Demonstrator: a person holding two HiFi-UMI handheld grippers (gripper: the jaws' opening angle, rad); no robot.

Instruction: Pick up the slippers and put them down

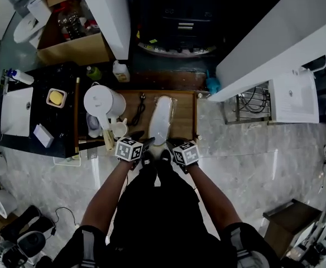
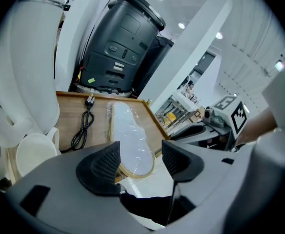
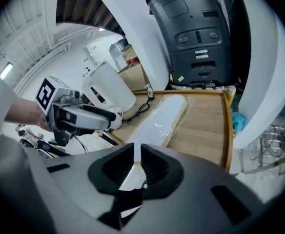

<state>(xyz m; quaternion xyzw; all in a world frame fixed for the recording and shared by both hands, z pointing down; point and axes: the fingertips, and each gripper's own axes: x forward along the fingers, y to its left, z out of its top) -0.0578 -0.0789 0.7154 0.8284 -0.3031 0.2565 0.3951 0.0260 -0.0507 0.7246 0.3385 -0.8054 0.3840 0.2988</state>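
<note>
Head view: wrapped slipper [image 1: 162, 119] on wooden tray [image 1: 184, 128]. Right gripper [image 3: 137, 164] pinches its near end. Left gripper [image 2: 138, 161] jaws spread, slipper end between them.

White plastic electric kettle [image 1: 101, 100] stands on brown wooden table [image 1: 182, 119]. Coiled black power cord [image 1: 139, 109] just beside it; small white cup [image 1: 118, 129] near.

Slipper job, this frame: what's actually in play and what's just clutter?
In play:
- slippers, white, in clear wrap, lying on the wooden table
- right gripper, shut on their near end
- left gripper, open, with that same end between its jaws

Clutter:
- kettle
- cup
- power cord
- black machine behind the table
</note>
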